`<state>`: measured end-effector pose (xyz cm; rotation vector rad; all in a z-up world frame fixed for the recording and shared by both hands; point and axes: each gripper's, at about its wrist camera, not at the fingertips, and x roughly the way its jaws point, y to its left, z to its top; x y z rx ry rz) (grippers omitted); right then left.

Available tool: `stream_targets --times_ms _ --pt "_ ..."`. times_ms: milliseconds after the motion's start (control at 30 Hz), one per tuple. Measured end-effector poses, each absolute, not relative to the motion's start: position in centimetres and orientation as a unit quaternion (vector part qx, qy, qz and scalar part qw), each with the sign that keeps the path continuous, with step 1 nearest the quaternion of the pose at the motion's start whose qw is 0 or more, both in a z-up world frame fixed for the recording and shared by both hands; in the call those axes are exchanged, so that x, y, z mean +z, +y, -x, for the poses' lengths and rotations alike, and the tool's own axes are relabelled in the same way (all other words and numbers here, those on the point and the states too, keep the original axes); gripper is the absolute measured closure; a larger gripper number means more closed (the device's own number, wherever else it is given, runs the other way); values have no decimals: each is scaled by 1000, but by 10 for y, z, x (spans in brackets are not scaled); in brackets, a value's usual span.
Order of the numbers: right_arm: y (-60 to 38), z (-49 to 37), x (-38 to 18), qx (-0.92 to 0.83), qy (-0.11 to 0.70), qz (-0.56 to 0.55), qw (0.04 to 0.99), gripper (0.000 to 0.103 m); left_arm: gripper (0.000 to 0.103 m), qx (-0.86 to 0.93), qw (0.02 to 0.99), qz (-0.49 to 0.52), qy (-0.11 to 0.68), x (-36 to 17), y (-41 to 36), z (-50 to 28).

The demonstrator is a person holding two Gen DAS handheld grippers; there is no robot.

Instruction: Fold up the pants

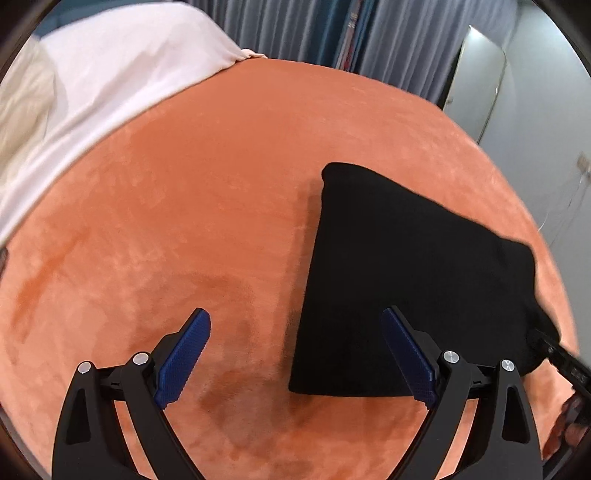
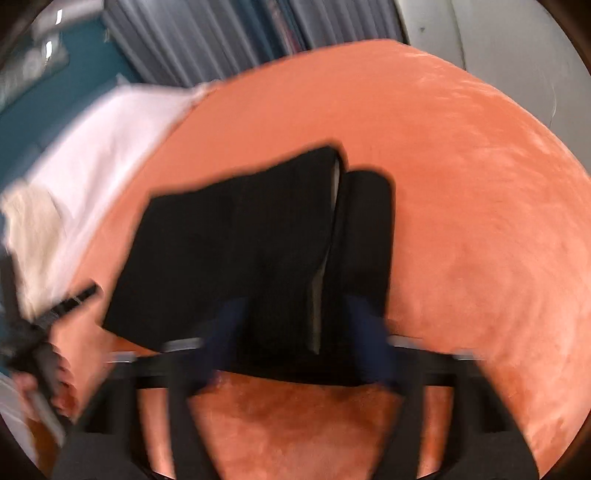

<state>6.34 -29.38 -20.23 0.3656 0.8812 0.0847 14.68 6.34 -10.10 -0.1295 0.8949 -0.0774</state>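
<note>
The black pants (image 1: 406, 280) lie folded into a compact rectangle on the orange blanket (image 1: 192, 206). My left gripper (image 1: 295, 354) is open and empty, hovering at the bundle's near left corner, its right finger over the cloth. In the blurred right wrist view the pants (image 2: 236, 251) show as a folded stack with a layered edge. My right gripper (image 2: 295, 343) is open, its blue fingers (image 2: 369, 339) astride the bundle's near edge; whether they touch the cloth is unclear. The right gripper's tip also shows in the left wrist view (image 1: 554, 350).
A white sheet and pillow (image 1: 92, 92) lie at the bed's far left. Grey curtains (image 1: 295, 29) hang behind the bed, and a white door (image 1: 476, 85) stands at the right. The other gripper and hand (image 2: 40, 339) show at the left of the right wrist view.
</note>
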Motion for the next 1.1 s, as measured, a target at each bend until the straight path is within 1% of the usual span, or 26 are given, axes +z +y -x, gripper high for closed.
stream_targets --times_ms 33,67,133,200,267,300,333,367,467,533,600,667,700,733,767,800,833,867,900,933,1000,1100 --pt "-289 -59 -194 40 412 -157 897 73 11 -36 900 53 431 -100 61 -147" --pt "-288 -55 -185 37 400 -153 903 76 11 -33 902 42 429 -99 59 -146" --pt "-299 -44 -177 34 379 -176 908 77 11 -29 902 31 429 -100 58 -147" --pt "-312 -49 -195 26 397 -191 897 77 11 -29 901 29 432 -102 57 -149" --pt "-307 -57 -219 20 420 -184 889 65 11 -31 897 29 439 -107 55 -153" --pt "-306 -52 -217 19 406 -185 895 64 11 -31 896 27 442 -109 54 -153" --pt "-305 -50 -213 15 400 -186 897 55 11 -31 896 25 443 -110 54 -154" --pt "-307 -46 -208 -3 394 -190 899 40 11 -29 895 20 445 -112 53 -154" --pt "-316 -41 -205 -34 373 -205 904 21 11 -31 891 17 452 -118 51 -156" --pt "-320 -42 -216 -29 387 -234 891 16 11 -35 889 19 456 -122 49 -158" --pt "-330 -47 -223 -12 404 -265 875 16 11 -48 882 32 467 -128 46 -162" --pt "-331 -56 -240 4 415 -314 854 10 11 -75 867 64 489 -137 45 -171" --pt "-332 -53 -243 5 407 -322 854 10 10 -84 857 87 501 -144 48 -177" --pt "-330 -53 -243 8 401 -322 858 11 5 -87 851 111 506 -150 51 -181" --pt "-325 -57 -244 20 398 -320 860 34 5 -93 852 128 499 -153 54 -184" --pt "-321 -60 -245 33 400 -328 856 40 7 -97 852 128 499 -153 54 -186" --pt "-320 -62 -244 33 399 -333 854 47 19 -105 851 124 499 -151 53 -187" --pt "-319 -62 -238 39 395 -331 856 62 33 -131 848 134 496 -148 53 -187" --pt "-318 -61 -233 45 392 -329 858 64 62 -159 837 156 500 -146 54 -186" --pt "-320 -58 -228 51 388 -331 859 67 75 -152 837 163 500 -139 57 -184" --pt "-325 -48 -214 76 373 -355 854 69 81 -159 843 163 487 -124 62 -176" --pt "-332 -29 -199 92 364 -360 854 69 82 -198 831 192 482 -105 73 -154"
